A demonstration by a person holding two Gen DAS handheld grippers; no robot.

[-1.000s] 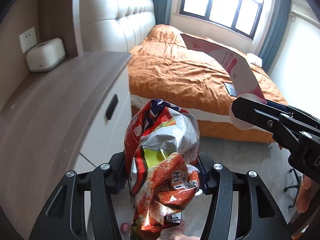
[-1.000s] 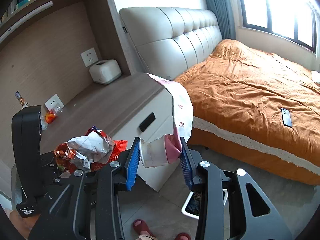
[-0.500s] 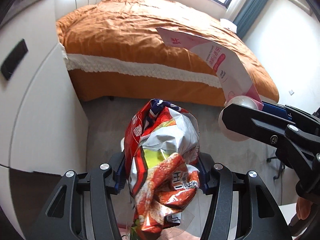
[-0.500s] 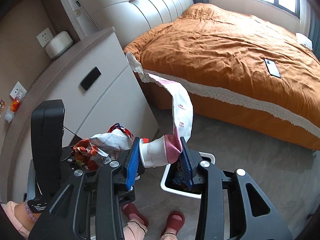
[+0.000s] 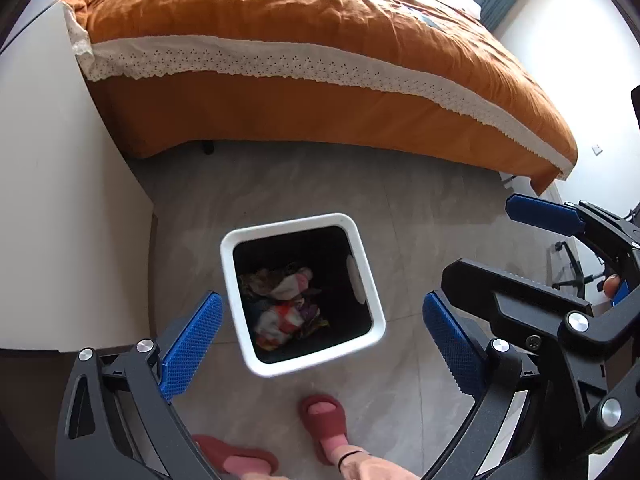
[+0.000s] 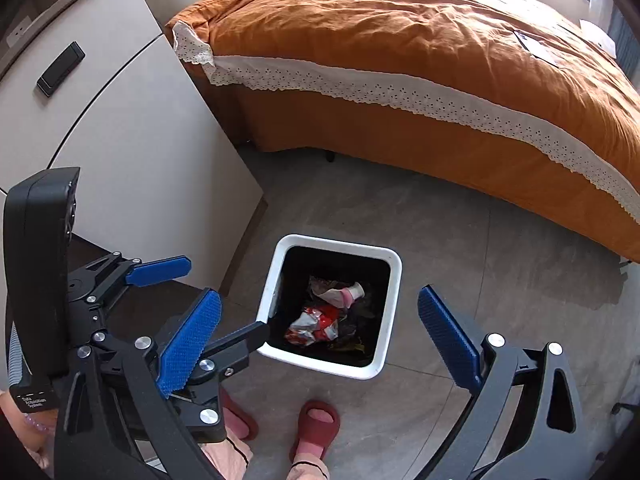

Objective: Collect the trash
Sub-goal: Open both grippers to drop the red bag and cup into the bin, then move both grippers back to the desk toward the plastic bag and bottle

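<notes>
Progress: the drop looks done; the trash lies in the white bin, and nothing is left between either pair of tongs.
Left tongs: jaws opening, spread wide above the bin, blue pads bare.
Right tongs: jaws opening too, spread wide, nothing between them; they hang just beside the left pair, over the same bin.
Trash: a crumpled red and silver snack bag sits on the pile in the bin, with a pink and white wrapper touching it on the side nearer the bed.
Bin: square, white rim, dark inside, upright on the grey floor between the bed and the person's red slippers.
Left to do: judging by these views, no loose trash shows on the floor or bed; whether more waits elsewhere cannot be told.
</notes>
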